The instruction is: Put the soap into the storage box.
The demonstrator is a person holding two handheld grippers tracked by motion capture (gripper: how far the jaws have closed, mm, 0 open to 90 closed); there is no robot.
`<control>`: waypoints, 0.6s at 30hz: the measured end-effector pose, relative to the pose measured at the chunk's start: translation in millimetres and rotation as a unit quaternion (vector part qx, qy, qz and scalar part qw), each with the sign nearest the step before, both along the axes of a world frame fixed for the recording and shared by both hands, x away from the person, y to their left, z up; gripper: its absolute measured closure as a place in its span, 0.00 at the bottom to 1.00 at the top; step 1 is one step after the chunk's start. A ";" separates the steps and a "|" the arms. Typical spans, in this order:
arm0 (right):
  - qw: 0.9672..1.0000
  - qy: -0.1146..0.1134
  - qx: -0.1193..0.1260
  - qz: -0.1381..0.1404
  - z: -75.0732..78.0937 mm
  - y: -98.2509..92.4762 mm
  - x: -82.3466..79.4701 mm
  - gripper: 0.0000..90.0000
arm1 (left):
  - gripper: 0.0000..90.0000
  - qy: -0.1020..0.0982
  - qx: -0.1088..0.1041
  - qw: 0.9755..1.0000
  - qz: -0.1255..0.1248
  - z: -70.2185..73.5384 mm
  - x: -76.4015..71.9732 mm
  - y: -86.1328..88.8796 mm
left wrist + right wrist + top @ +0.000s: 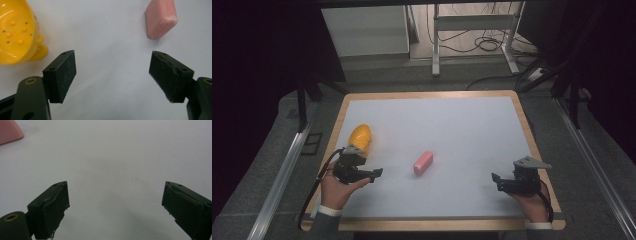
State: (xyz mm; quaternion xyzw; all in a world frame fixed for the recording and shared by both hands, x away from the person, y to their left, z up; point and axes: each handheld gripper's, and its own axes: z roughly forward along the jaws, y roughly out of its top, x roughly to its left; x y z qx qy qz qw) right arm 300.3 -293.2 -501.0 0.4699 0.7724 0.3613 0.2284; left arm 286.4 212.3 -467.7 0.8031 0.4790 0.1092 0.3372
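Left gripper point(112, 75) held low over the white table point(472, 130), jaws spread wide, nothing between them. Pink block point(161, 17) lies ahead of it and toward its right jaw, apart from the pads; yellow perforated dish point(16, 31) sits just beside the left jaw, on the far side from the block. Right gripper point(115, 205) likewise wide open and empty, block well off to its upper left. Judgement: block looks like a soap bar or eraser: light, stiff, chalky at one scuffed corner, perhaps a little slick. Best grip across the two long flat faces at mid-length, jaws square to the long axis; end-on it could pivot.
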 end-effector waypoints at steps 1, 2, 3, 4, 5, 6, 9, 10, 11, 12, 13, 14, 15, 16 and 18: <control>1.000 0.001 -0.002 0.000 -0.8 0.1 0.2 0.08 | 0.25 0.000 0.003 1.000 -0.001 0.3 0.5 -1.9; 1.000 0.001 -0.002 0.000 -0.8 0.1 0.2 0.08 | 0.25 0.001 0.007 1.000 -0.002 0.3 1.0 -4.4; 1.000 0.002 -0.003 0.000 -1.7 0.4 0.3 0.08 | 0.24 0.005 0.014 1.000 -0.012 -0.4 2.7 -9.5; 1.000 0.003 -0.004 0.001 -2.4 0.5 0.6 0.08 | 0.24 0.005 0.017 1.000 -0.016 -0.8 3.5 -11.7; 1.000 0.003 -0.004 0.001 -2.4 0.5 0.6 0.08 | 0.24 0.005 0.017 1.000 -0.016 -0.8 3.5 -11.7; 1.000 0.004 -0.006 0.001 -2.7 0.5 0.7 0.08 | 0.24 0.007 0.018 1.000 -0.020 -1.2 4.1 -14.9; 1.000 0.005 -0.009 0.001 -4.0 1.3 0.9 0.08 | 0.24 0.008 0.022 0.999 -0.028 -1.0 6.7 -23.5; 1.000 0.002 -0.011 0.003 -4.5 2.0 0.5 0.09 | 0.24 0.009 0.028 0.999 -0.031 -0.5 8.3 -27.2; 1.000 0.002 -0.011 0.003 -4.5 2.0 0.5 0.09 | 0.24 0.009 0.028 0.999 -0.031 -0.5 8.3 -27.2; 1.000 0.000 -0.012 0.003 -4.6 2.2 0.3 0.09 | 0.24 0.010 0.025 0.999 -0.032 -0.3 9.5 -28.7; 1.000 -0.004 -0.015 0.002 -4.5 2.6 -0.2 0.10 | 0.24 0.010 0.028 0.999 -0.034 -0.4 10.4 -29.7; 1.000 -0.004 -0.015 0.002 -4.5 2.6 -0.2 0.10 | 0.24 0.011 0.028 0.999 -0.033 -0.9 11.3 -30.8; 1.000 -0.004 -0.014 0.002 -4.6 3.0 -0.3 0.10 | 0.24 0.016 0.030 0.999 -0.035 -2.3 13.5 -33.3; 1.000 -0.005 -0.014 0.002 -4.8 3.1 -0.4 0.10 | 0.24 0.017 0.030 0.999 -0.037 -2.8 14.4 -35.3; 1.000 -0.005 -0.014 0.002 -4.7 3.1 -0.4 0.10 | 0.24 0.018 0.030 0.999 -0.042 -3.0 15.8 -39.7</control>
